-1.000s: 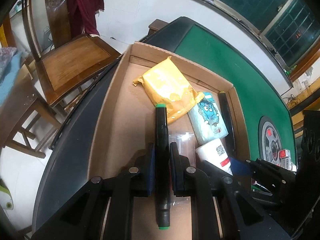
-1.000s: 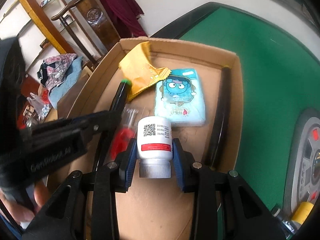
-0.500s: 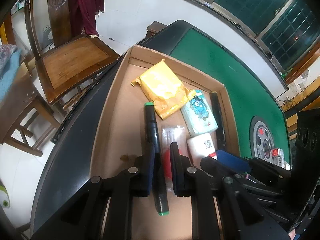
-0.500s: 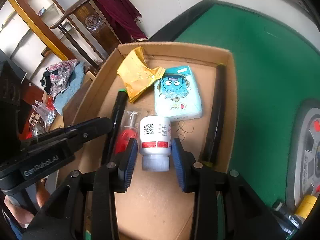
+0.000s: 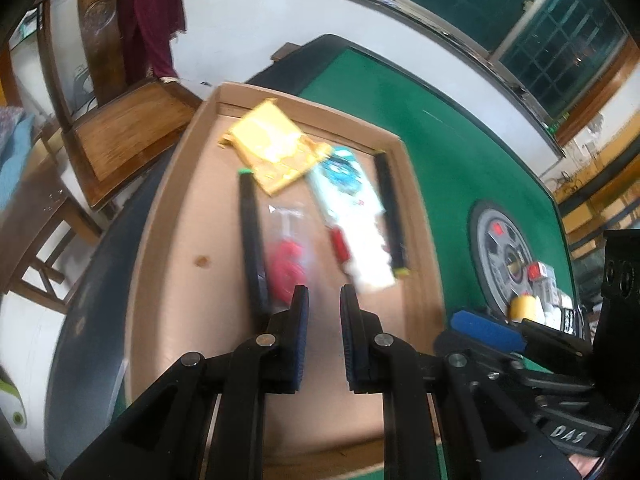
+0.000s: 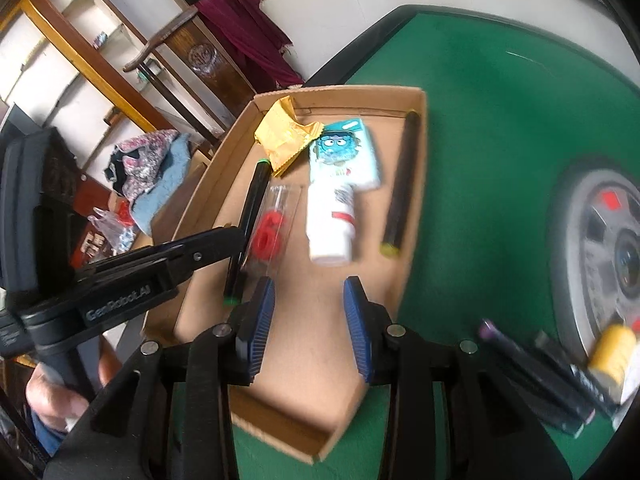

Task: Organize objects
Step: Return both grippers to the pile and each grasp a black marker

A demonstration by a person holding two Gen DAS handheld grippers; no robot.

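Cardboard tray [image 5: 180,280] lies open at the edge of the green bench [image 6: 480,120], its things side by side on its floor. The left gripper [image 5: 323,300] hangs over the near part of the tray, its pads a narrow gap apart with nothing between them; a hand [image 6: 52,396] grasps its handle. The right gripper [image 6: 310,292] is over the same bare stretch, its pads wider apart and likewise empty.

A black stick with a yellow end [image 6: 400,184] runs along the right wall. A black marker with green ends [image 6: 250,204] lies on the left. At the far end a yellow packet [image 6: 280,136] rests beside a blue tissue pack [image 6: 344,156]. A white bottle [image 6: 330,220] lies on its side against the pack's near edge. Between bottle and marker lies a clear packet with a red six [image 6: 270,232].
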